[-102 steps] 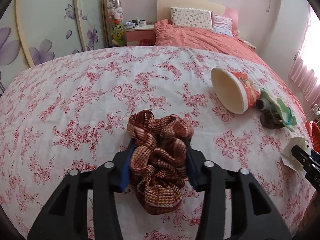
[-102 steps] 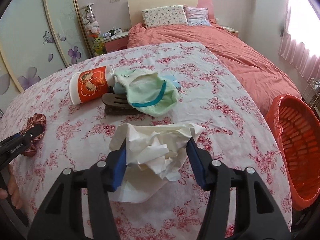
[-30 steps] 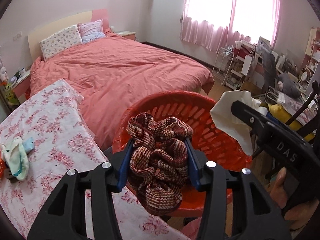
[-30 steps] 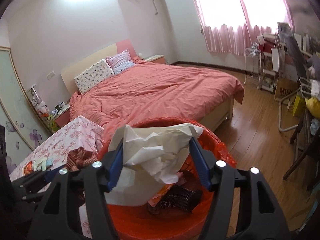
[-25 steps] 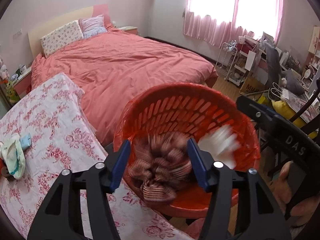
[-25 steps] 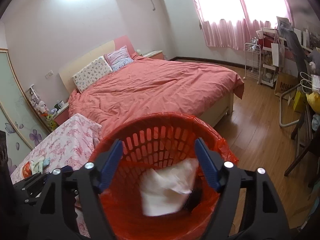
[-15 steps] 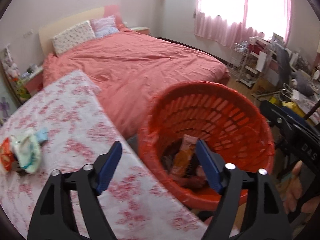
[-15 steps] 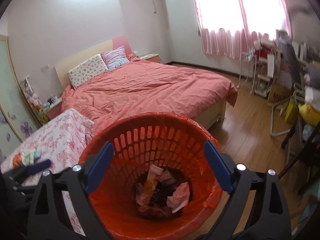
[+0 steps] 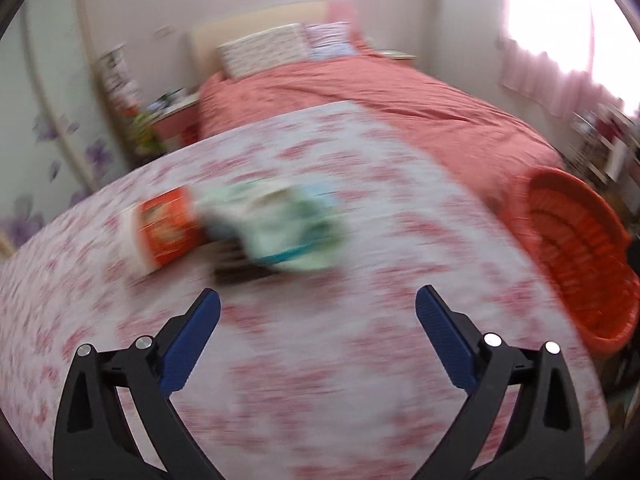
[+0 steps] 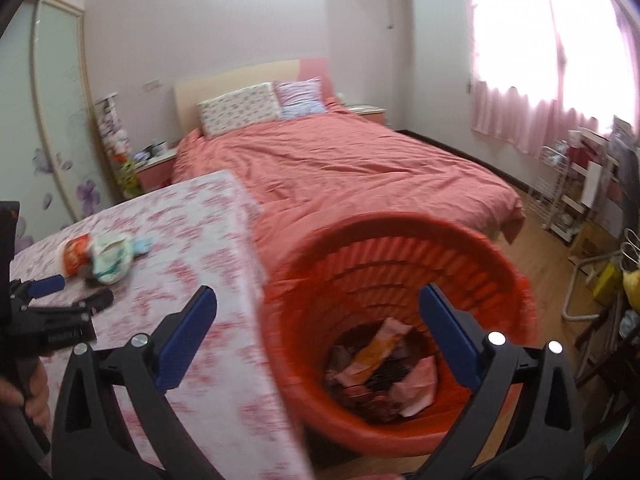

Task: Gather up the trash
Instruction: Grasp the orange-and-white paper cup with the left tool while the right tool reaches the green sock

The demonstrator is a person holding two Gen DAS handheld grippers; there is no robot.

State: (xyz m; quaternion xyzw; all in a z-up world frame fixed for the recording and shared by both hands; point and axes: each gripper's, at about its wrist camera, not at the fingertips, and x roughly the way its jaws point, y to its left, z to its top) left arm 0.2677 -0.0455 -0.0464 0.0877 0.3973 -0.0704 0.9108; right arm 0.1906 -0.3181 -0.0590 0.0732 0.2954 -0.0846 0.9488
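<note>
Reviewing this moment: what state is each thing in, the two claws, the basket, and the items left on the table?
left claw: open, empty, jaws just opened
right claw: open, empty, jaws just opened
orange basket: upright beside the table, trash in its bottom
paper cup: on its side on the table
pale green cloth: crumpled beside the cup

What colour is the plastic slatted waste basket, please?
Orange-red waste basket, clearest in the right wrist view.

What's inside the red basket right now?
In the red basket lies crumpled trash: pink, orange and dark scraps. Whatever sits under that pile is covered.
</note>
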